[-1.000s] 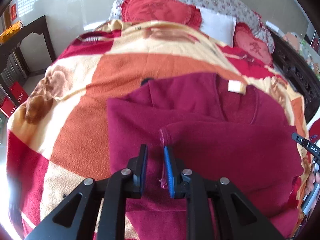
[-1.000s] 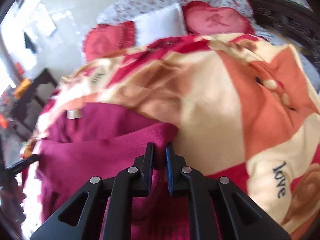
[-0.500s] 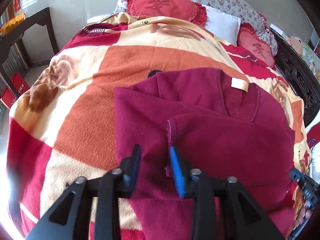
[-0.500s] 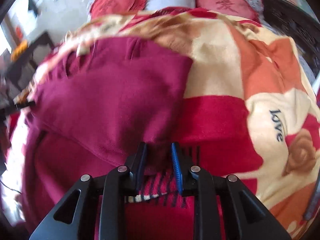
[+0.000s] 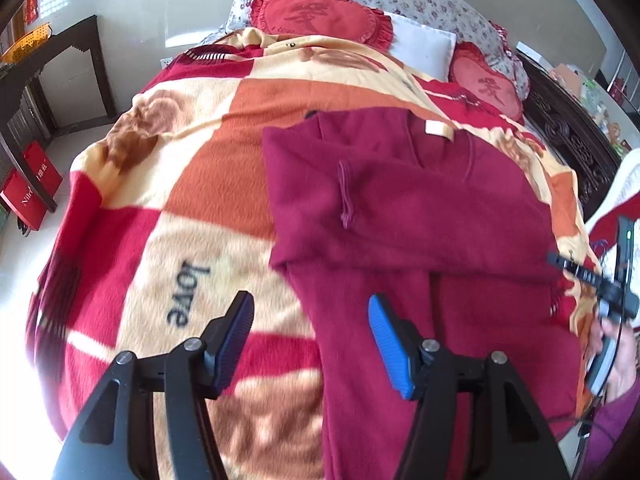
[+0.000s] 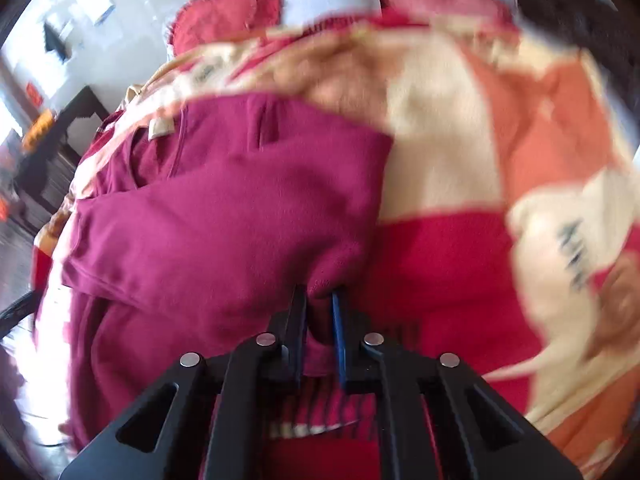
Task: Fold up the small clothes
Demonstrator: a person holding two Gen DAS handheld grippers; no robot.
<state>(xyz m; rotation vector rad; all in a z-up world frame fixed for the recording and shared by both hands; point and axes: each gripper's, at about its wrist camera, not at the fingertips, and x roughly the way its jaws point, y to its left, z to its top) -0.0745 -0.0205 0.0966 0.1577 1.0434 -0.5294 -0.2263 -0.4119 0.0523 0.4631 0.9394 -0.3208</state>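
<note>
Maroon fleece garment [image 5: 408, 216] lies on a checked red, orange and cream blanket [image 5: 192, 184] covering the bed; neckline and pale label [image 5: 438, 130] point toward the pillows. One sleeve is folded across the chest, its cuff [image 5: 345, 196] lying near the garment's left edge.

Left gripper [image 5: 310, 332] — jaws wide apart, holding nothing, hovering above the lower left edge of the garment; one blue-padded finger sits over blanket, the other over maroon cloth.

Right gripper [image 6: 319, 316] — jaws nearly together, clamped on a bunched fold of the garment's right edge. Right wrist view is motion-blurred; fine detail cannot be read there. In the left wrist view the right gripper shows at the far right edge, in the person's hand [image 5: 618, 356].

Two red heart-shaped cushions [image 5: 320, 12] and a white pillow [image 5: 424, 50] sit at the head of the bed.
</note>
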